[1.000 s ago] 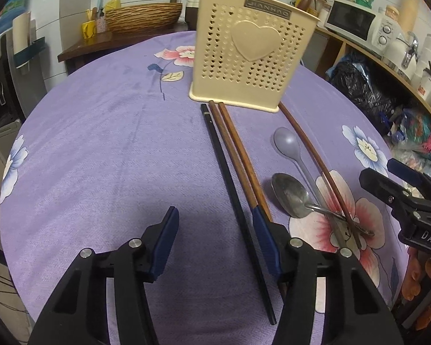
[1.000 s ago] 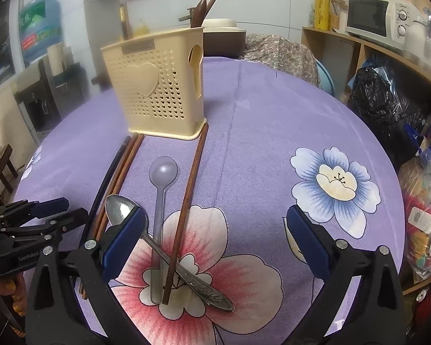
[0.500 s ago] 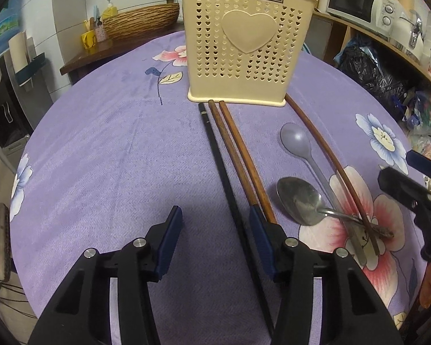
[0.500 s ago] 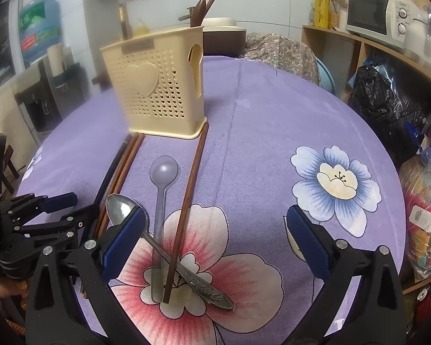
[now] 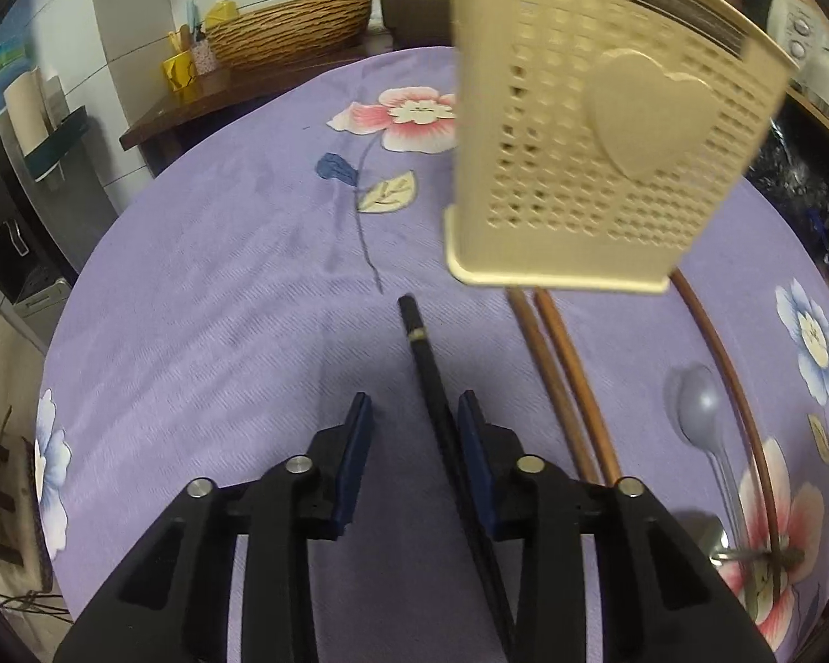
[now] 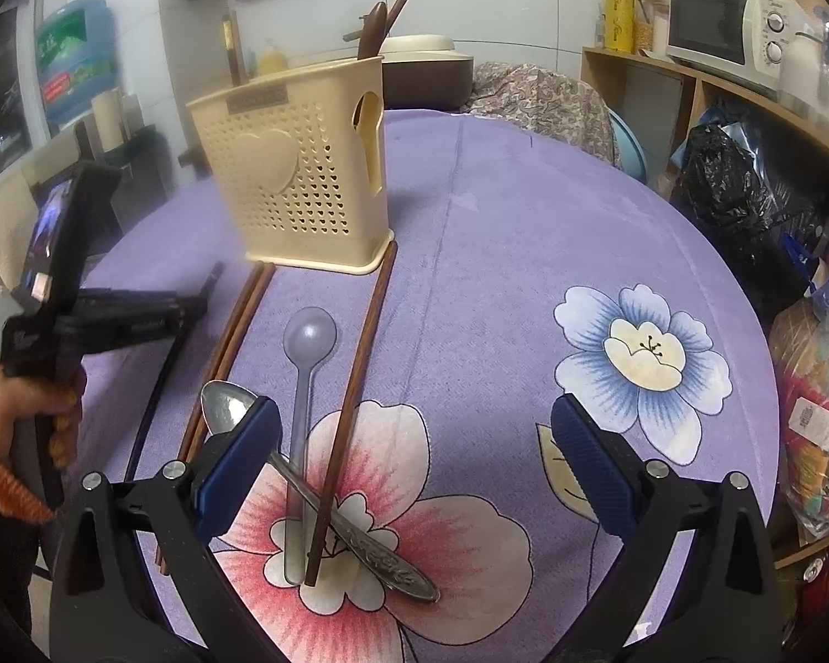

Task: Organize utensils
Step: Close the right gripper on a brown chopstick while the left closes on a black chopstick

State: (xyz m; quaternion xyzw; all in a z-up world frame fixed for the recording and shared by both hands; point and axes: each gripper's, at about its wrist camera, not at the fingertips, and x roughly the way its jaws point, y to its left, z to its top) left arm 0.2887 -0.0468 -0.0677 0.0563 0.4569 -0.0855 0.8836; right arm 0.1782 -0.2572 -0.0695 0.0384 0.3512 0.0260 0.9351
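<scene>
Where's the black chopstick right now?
Left wrist view, centre: the black chopstick lies on the purple tablecloth between the left gripper pads, left of the two brown chopsticks.

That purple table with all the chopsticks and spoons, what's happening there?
A person is tidying utensils into the cream holder using two hand-held grippers. The left gripper has just been closing around the black chopstick, which lies between its jaws beside the right pad; a gap remains on the other side, so it is not clamped yet. The right gripper hangs open above the metal spoon, grey spoon and brown chopsticks on the tablecloth.
</scene>
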